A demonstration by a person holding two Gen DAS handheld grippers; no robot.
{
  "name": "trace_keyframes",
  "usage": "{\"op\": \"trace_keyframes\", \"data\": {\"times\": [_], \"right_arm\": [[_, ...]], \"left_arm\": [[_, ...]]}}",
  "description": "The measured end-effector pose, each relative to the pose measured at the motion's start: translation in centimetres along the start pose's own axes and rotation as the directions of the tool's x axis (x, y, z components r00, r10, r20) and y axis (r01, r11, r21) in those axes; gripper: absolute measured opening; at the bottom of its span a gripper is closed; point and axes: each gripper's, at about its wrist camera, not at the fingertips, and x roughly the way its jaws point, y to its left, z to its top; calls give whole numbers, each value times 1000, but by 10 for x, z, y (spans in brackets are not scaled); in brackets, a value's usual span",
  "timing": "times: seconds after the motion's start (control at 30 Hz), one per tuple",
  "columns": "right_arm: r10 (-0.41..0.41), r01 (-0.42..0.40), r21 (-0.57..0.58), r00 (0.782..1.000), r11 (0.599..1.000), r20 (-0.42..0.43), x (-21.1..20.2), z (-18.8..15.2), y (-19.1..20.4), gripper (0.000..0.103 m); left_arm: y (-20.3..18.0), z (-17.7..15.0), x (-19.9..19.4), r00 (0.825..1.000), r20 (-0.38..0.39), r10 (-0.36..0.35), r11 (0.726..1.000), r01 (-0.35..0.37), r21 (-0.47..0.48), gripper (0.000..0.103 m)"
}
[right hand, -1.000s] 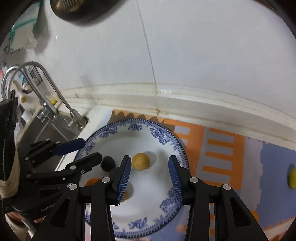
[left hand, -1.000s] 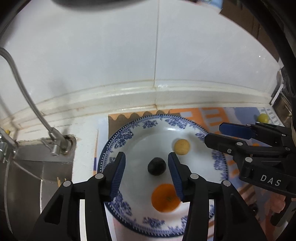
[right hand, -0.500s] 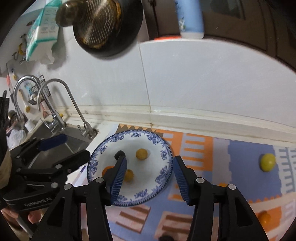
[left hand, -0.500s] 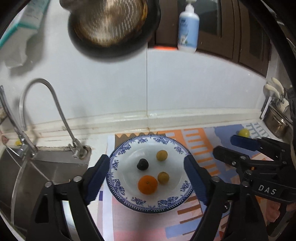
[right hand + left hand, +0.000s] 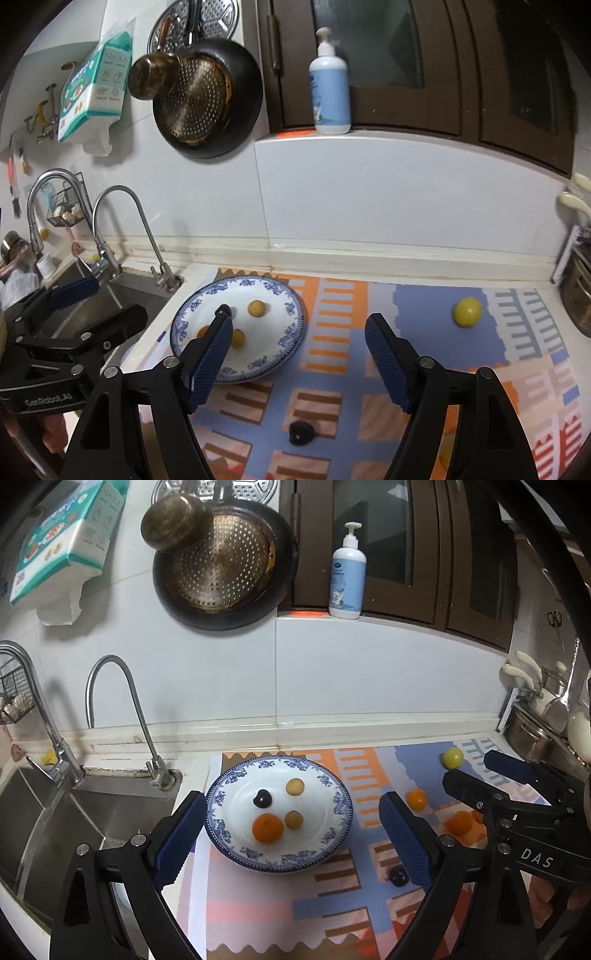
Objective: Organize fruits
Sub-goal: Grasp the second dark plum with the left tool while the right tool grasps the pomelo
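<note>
1. While both grippers hang high above the counter, the left gripper (image 5: 291,834) holds its jaws spread wide and empty, framing the blue-and-white patterned ceramic plate (image 5: 334,834) at the centre of its view.
2. The right gripper (image 5: 299,354) is likewise wide open and carries nothing; its view looks down on the orange, blue and pink patterned mat (image 5: 406,314).
3. The plate holds four fruits: a round orange tangerine (image 5: 267,828) at the lower middle, two small tan round fruits (image 5: 295,787), and a small dark plum-like fruit (image 5: 262,798) at its upper left.
4. Loose fruit lies on the mat to the right of the plate: a yellow-green round fruit (image 5: 467,312) at the right of the right view, a small orange fruit (image 5: 417,799), a larger orange fruit (image 5: 460,822), and a dark fruit (image 5: 301,432) near the bottom centre.
5. The step in hand looks like choosing the next loose fruit. The dark fruit lies between the right gripper's fingers in its view, so it seems the natural pick.
6. To do it well, the right gripper should descend straight, centre the fruit between its pads, and close gently, since a round fruit can roll or bruise.
7. Release should come low over a bare part of the plate, away from the rim.
</note>
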Motion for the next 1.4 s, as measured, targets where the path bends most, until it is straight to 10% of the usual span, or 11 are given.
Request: {"op": "trace_keyframes", "data": {"times": [0.63,1.4], "right_arm": [[-124,123,104,992,987,6,-59,-47,-43,75],[-343,358,217,934,908,-102,-55,-107,-115,75]], "left_arm": [[-51,-35,-34,996,79,-36,996,30,82,96],[-108,-76,37,993,-81,-90,975,104,197,95]]}}
